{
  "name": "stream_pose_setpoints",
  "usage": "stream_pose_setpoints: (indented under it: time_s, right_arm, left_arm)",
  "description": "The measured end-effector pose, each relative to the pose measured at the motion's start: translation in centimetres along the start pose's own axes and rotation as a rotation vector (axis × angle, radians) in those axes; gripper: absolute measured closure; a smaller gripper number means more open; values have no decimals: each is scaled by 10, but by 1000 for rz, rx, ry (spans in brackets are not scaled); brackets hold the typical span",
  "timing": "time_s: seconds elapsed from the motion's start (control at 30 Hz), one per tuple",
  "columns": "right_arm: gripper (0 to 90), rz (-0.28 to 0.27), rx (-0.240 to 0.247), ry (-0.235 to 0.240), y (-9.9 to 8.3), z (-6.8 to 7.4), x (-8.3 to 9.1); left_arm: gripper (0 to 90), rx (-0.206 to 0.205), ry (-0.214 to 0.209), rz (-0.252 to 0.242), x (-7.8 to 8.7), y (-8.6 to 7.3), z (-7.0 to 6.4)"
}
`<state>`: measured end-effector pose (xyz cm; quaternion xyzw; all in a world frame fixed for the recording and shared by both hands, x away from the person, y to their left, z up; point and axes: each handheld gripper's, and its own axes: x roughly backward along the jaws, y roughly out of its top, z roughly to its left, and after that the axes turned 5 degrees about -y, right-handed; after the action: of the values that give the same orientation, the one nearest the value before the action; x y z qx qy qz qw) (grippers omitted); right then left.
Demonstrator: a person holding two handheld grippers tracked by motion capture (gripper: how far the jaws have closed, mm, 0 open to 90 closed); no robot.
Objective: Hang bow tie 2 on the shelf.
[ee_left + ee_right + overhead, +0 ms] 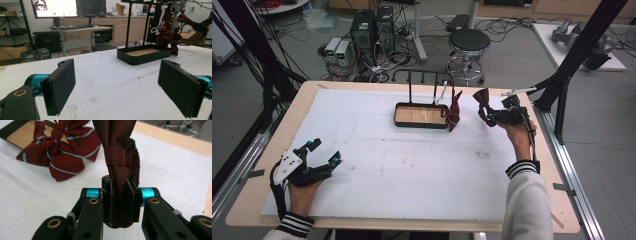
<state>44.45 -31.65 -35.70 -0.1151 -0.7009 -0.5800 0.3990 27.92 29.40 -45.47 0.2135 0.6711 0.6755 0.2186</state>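
Observation:
My right gripper (492, 117) is held above the table's far right, shut on a plain dark red bow tie (483, 101). In the right gripper view the jaws pinch that dark red bow tie (117, 152) just below its centre knot. A red striped bow tie (454, 113) hangs by a white strap from the black rack (422, 75), resting against the right end of the black tray (398, 116). It lies close ahead as the striped bow tie (58, 157) in the right gripper view. My left gripper (325, 151) rests open on the near left, nothing between its pads (60, 87).
White paper (412, 165) covers the wooden table, bare in the middle. The tray (143, 58) has a wood-coloured floor. Beyond the table stand a stool (468, 42), computers and cables. Black frame posts (572, 55) rise at the right.

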Motion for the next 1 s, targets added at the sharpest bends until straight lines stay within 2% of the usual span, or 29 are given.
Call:
stream_pose_setpoints:
  time_s: [0.17,0.23,0.27,0.33,0.5,0.6,0.67,0.8,1.0]
  right_arm:
    - [788,-66,-17,-15,3,5,7]
    - [788,-113,-14,-37,4,7,10]
    - [787,-148,-30,-36,4,7,13]
    - [787,-176,-33,-46,4,8,15]
    - [786,-257,-64,-29,4,10,23]
    - [786,-297,-66,-29,5,13,28]
    - [786,-333,-86,-23,6,17,32]
    - [786,-373,-72,-37,8,24,38]
    - [786,-414,-47,-32,11,35,41]
  left_arm:
    - [150,0,0,0,0,0,0]
    - [150,-1,1,-1,0,0,0]
    - [150,-1,1,-1,0,0,0]
    - [150,-1,1,-1,0,0,0]
    - [150,0,1,-2,0,0,0]
    - [150,0,1,-3,0,0,0]
    - [150,0,1,-3,0,0,0]
    - [150,-1,2,-3,0,0,0]
    - [150,-1,2,-3,0,0,0]
